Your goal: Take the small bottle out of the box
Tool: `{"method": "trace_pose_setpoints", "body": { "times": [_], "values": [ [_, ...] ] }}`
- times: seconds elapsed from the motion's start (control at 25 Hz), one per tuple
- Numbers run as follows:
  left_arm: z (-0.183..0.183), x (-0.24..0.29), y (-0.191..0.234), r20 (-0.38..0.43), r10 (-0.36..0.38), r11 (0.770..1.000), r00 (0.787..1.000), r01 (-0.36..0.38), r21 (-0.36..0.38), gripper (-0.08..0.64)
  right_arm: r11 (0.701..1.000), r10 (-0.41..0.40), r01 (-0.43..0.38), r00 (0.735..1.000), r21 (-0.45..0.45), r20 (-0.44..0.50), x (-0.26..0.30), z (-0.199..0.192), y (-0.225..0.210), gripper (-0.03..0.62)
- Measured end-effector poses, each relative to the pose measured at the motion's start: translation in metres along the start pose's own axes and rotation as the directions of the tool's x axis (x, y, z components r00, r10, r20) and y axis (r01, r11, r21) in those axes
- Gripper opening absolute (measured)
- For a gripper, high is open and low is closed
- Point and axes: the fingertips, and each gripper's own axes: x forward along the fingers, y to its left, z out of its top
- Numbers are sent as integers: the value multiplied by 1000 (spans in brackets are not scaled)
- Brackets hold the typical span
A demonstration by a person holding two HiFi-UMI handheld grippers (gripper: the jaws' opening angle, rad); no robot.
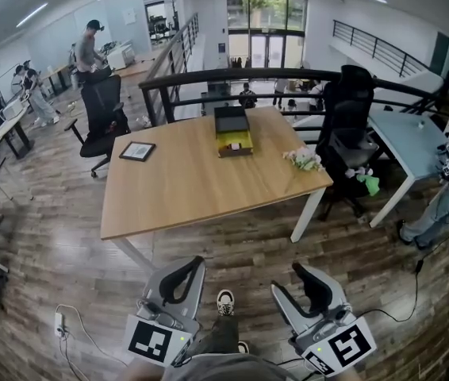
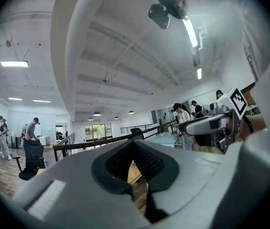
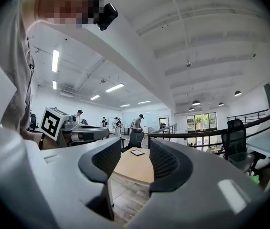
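A dark box (image 1: 233, 131) with its lid raised stands at the far middle of the wooden table (image 1: 201, 185); its inside looks yellowish, and I cannot make out a small bottle in it. Both grippers are held low in front of the person, well short of the table. My left gripper (image 1: 196, 263) (image 2: 134, 146) has its fingertips touching, with nothing between them. The jaws of my right gripper (image 1: 307, 279) (image 3: 130, 157) stand apart and empty, and the table shows through the gap.
A dark tablet (image 1: 137, 151) lies at the table's far left and a pale bunch of flowers (image 1: 304, 159) at its right edge. Black office chairs (image 1: 102, 117) (image 1: 347, 137) flank the table, with a railing (image 1: 232, 76) behind. A person (image 1: 445, 205) sits at right.
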Motion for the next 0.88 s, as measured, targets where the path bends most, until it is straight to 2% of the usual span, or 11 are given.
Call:
{"method": "trace_pose_setpoints", "body": {
  "times": [0.24, 0.48, 0.88],
  "values": [
    [-3, 31, 30, 31, 4, 1000, 1000, -5, 16, 2, 1000, 32, -32, 999, -1, -14, 38, -3, -21, 169],
    [-17, 86, 66, 9, -3, 1000, 1000, 3, -6, 1, 1000, 31, -31, 999, -1, -39, 91, -10, -62, 169],
    [-29, 191, 162, -13, -12, 1000, 1000, 11, -21, 2, 999, 28, -25, 989, 19, -143, 212, -25, -137, 169]
  ]
}}
